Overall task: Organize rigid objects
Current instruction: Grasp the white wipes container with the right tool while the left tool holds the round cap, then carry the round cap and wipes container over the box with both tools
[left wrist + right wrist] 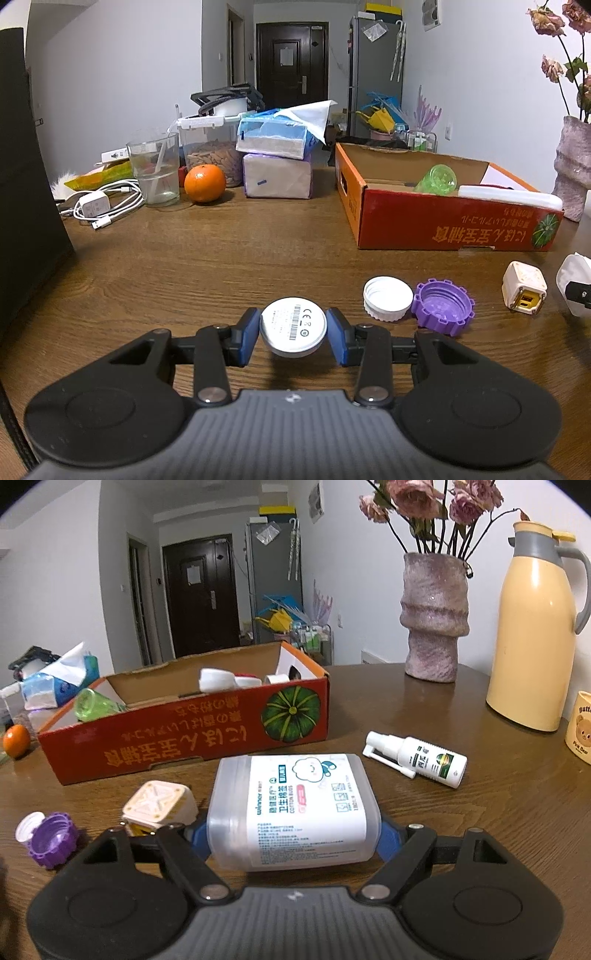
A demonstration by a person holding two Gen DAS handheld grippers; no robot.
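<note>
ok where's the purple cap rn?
In the left wrist view the purple cap lies open side up on the table, right of the gripper, touching the white cap, with the cube charger farther right.

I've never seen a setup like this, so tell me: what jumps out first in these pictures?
Each hand-held tool grips something: the left gripper has its jaws shut on a round silver disc, and the right gripper has its jaws around a clear cotton bud box. Behind them on the wooden table sits an open red cardboard box with a few items already inside.
</note>
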